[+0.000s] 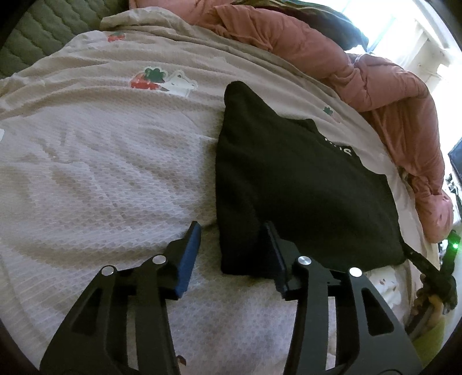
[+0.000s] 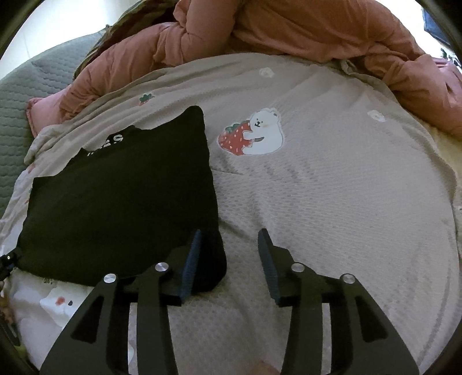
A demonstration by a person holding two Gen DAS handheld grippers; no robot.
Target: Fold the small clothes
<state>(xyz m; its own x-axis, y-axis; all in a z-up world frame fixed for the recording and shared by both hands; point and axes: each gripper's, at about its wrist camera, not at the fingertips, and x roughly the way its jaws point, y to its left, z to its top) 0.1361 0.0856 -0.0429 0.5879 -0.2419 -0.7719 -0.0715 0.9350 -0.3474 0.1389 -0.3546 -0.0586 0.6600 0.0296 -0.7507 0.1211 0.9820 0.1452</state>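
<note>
Nearest the left wrist camera, the left gripper [image 1: 234,230] has its jaws spread, pinching nothing: the blue-padded finger [image 1: 189,259] stands over bare blanket, the other over the near left corner of the folded black garment [image 1: 294,184], and that corner sits in the gap between them. Whether the second pad touches the cloth cannot be told. From the right wrist camera, the right gripper [image 2: 229,235] is likewise spread and holds nothing, with one finger [image 2: 192,261] over the garment's near right corner and the other over the blanket. The garment lies flat as a folded rectangle on the beige blanket [image 2: 332,187], white lettering showing at its far edge. A bear-and-strawberry print [image 2: 251,134] sits just beyond its far right corner. A pink quilt [image 2: 288,26] is heaped along the blanket's far edge.
</note>
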